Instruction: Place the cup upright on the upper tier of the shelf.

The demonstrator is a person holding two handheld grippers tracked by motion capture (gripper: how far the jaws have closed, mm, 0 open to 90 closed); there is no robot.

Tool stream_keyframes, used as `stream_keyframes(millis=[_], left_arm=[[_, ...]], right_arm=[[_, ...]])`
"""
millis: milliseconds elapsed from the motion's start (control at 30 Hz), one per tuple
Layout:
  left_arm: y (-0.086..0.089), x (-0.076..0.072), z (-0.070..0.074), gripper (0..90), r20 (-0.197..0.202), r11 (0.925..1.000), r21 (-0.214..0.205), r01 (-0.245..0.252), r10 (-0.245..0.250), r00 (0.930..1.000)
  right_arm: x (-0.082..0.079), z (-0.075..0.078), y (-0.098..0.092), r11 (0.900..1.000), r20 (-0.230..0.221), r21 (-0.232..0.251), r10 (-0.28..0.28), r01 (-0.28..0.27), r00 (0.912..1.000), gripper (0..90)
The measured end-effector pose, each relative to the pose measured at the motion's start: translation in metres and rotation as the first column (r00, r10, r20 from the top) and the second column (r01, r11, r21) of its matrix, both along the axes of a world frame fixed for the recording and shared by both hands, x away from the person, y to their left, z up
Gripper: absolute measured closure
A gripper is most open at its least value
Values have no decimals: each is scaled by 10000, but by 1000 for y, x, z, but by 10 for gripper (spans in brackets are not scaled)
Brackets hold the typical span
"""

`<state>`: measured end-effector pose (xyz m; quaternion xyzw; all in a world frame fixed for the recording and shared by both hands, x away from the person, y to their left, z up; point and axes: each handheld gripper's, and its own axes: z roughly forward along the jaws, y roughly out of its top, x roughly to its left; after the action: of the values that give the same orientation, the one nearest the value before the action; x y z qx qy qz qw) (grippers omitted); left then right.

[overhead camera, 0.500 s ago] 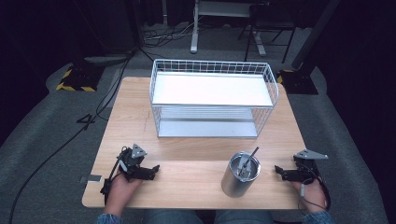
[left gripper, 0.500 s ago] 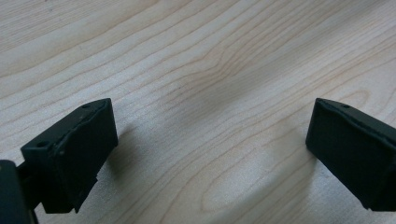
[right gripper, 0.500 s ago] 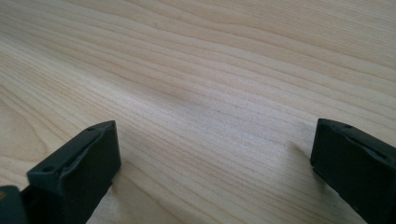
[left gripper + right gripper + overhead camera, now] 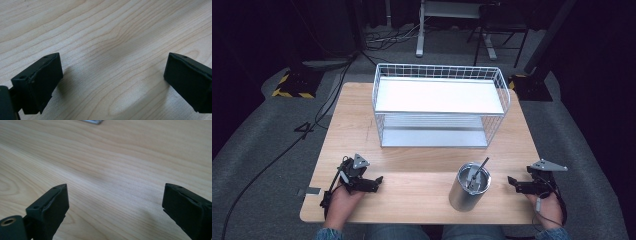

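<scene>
While both tongs, left (image 4: 377,179) and right (image 4: 511,180), rest spread and empty on the table (image 4: 422,165), the steel cup (image 4: 469,187) stands between them at lower centre, probably waiting for a grasp.

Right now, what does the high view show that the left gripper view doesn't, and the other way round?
The high view takes in the wire basket, the metal cup with its straw, the right claw and the floor cables. The left gripper view gives a close look at the wood grain between the left claw's open jaws. Both show the wooden table and the left claw.
</scene>
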<state>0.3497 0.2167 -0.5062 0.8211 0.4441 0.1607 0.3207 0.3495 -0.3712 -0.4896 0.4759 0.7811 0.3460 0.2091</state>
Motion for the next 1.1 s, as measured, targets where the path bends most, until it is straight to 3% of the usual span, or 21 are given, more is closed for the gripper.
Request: stream_keyframes(millis=[133,167,267,500,600,633,667,700,833,967,1100], left_arm=[[0,0,0,26,-3,10000,1,2,-2,10000],[0,0,0,26,-1,10000,3,4,-4,10000],[0,1,0,26,44,10000,-36,1,-1,10000],[0,1,0,25,21,10000,-19,-3,3,10000],[0,1,0,25,23,10000,-19,-5,5,10000],[0,1,0,25,23,10000,-22,-1,1,10000],[0,1,0,25,23,10000,-22,-1,1,10000],[0,1,0,25,32,10000,-24,-2,2,10000],[0,1,0,25,41,10000,-28,18,-18,10000],[0,1,0,25,42,10000,-20,19,-19,10000],[0,1,0,26,42,10000,-21,22,-22,10000]], right_arm=[[-6,15,5,9992,129,188,354,-356,9993,74],[-9,25,10,9976,180,238,644,-648,9978,74],[-13,33,14,9953,235,323,908,-915,9956,75],[-27,59,29,9760,724,1145,1778,-1852,9814,77],[-31,65,33,9722,864,1121,1966,-2056,9767,77],[-36,70,39,9670,931,1050,2227,-2320,9704,77],[-36,70,39,9670,931,1050,2227,-2320,9704,77],[-39,75,44,9604,894,1030,2501,-2587,9641,77],[-44,81,51,9506,995,1032,2830,-2928,9539,77],[-54,90,63,9316,1133,1133,3333,-3455,9360,77],[-59,93,68,9235,1122,1119,3550,-3668,9281,77]])
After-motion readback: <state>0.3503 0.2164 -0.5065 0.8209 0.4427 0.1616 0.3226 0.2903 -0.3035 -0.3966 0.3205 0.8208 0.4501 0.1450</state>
